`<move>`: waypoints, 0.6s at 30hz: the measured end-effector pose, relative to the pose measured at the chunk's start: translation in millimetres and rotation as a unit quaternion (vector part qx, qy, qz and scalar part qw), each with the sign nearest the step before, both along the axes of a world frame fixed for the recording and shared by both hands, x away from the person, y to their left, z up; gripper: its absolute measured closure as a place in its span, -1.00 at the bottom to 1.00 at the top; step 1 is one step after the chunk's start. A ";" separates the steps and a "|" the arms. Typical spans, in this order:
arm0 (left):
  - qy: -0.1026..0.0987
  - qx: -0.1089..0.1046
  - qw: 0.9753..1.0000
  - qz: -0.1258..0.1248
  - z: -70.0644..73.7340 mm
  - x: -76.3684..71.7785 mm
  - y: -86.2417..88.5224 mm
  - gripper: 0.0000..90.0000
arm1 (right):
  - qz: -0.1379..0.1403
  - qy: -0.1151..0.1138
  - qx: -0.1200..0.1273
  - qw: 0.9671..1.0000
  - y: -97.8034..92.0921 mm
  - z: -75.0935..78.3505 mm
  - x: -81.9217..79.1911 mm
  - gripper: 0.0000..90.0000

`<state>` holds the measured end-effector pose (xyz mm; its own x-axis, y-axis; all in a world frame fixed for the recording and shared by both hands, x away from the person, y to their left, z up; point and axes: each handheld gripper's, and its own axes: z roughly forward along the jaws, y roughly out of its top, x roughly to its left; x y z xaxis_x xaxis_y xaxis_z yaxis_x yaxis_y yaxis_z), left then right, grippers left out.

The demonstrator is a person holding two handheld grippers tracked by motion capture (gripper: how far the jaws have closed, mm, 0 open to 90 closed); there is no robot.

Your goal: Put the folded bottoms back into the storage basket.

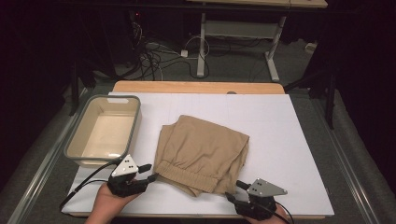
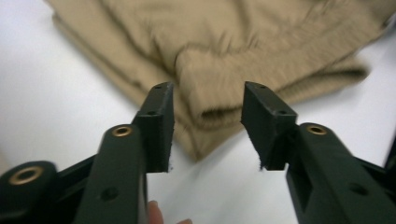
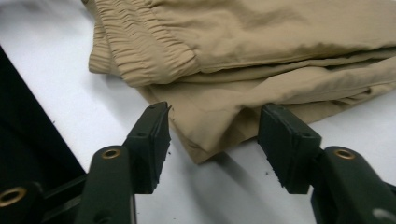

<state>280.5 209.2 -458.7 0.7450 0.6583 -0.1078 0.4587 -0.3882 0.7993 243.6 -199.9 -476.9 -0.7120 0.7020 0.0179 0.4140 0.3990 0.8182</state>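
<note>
Folded tan shorts (image 1: 201,151) lay mid-desk (image 1: 289,140), right of the empty bin (image 1: 105,130). Left hand-held gripper (image 1: 148,171) and right hand-held gripper (image 1: 232,190) both spread apart at the near corners, gripping nothing. Risk: catching only the top layer, undoing the fold.

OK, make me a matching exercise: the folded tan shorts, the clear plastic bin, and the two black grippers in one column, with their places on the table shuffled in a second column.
Things:
1. folded tan shorts
2. clear plastic bin
3. left black gripper
4. right black gripper

Places:
A. far left side of the white table top
B. near edge, at the shorts' right corner, jaws open
C. middle of the table top
D. near edge, at the waistband's left end, jaws open

Pairs: 1-C, 2-A, 3-D, 4-B
</note>
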 end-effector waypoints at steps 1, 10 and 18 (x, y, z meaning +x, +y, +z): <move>-0.004 -0.003 1.000 0.000 -1.3 4.3 -5.5 0.17 | -0.006 -0.003 -0.001 1.000 -1.9 0.4 0.8 -0.03; 0.029 0.005 1.000 0.006 -18.3 26.4 -16.9 0.55 | -0.016 -0.008 -0.002 1.000 -7.5 -1.2 3.5 -0.03; 0.024 0.030 0.999 0.022 -14.3 13.4 -13.5 0.65 | -0.016 -0.009 -0.004 1.000 -7.1 -2.9 3.4 -0.03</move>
